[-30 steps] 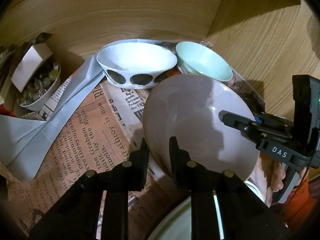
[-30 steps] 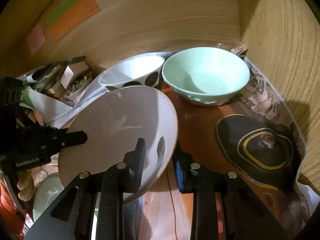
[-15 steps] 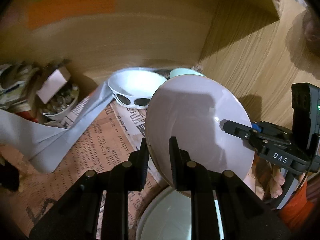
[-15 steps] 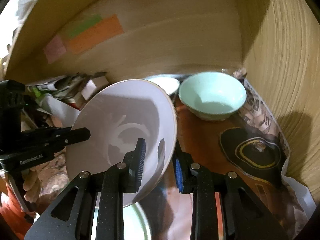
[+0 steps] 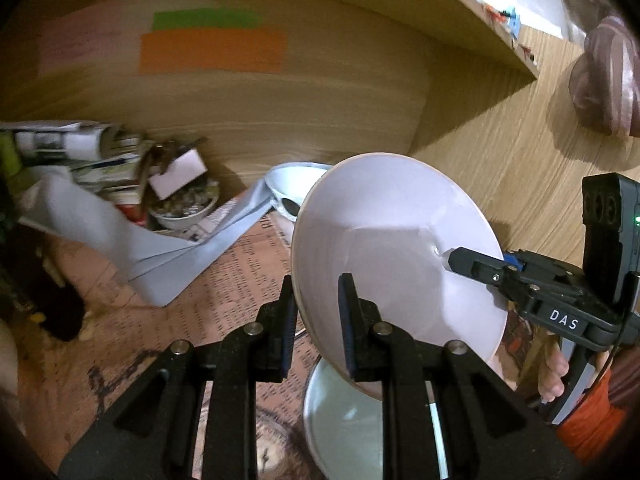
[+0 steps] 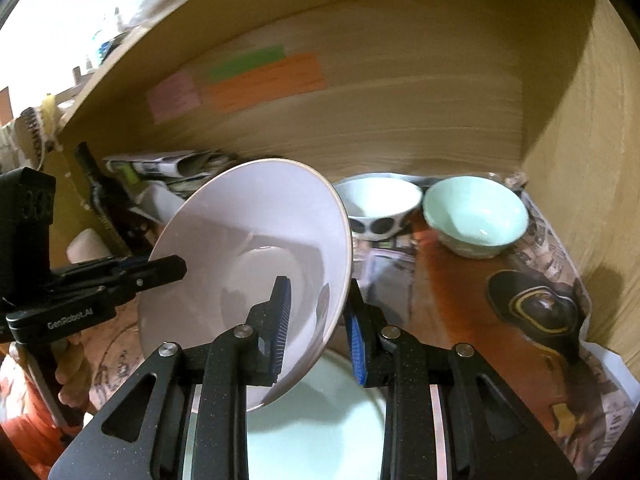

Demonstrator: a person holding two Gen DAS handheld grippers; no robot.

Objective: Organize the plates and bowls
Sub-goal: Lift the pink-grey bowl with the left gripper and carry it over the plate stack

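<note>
Presently, we find the large pale lilac ceramic bowl (image 5: 396, 248) held in the air inside a wooden cupboard, tilted steeply on edge, its hollow facing the right wrist camera. The left gripper (image 5: 314, 300) is clenched on its rim, one black finger on each side of the wall. The right gripper (image 6: 318, 308) grasps the opposite rim in the same manner, its blue pads (image 6: 280, 320) pressed to the inside and outside of the wall. In each view the other gripper shows at the far rim, with part of a hand and an orange sleeve (image 5: 592, 420) below it.

Directly beneath the held bowl lies a pale green plate (image 6: 320, 432), partly hidden by the fingers; we cannot tell whether bowl and plate touch, though they appear apart. At the back of the shelf stand a white bowl with dark oval spots (image 6: 378, 208) and, just beside it on the right, a mint green bowl (image 6: 476, 216), both upright on the newspaper lining (image 5: 224, 304). To the left sit a small dish of mixed small items (image 5: 184, 208), a folded grey cloth (image 5: 120, 240) and stacked papers. Coloured paper strips (image 6: 256, 76) are stuck on the rear panel.
</note>
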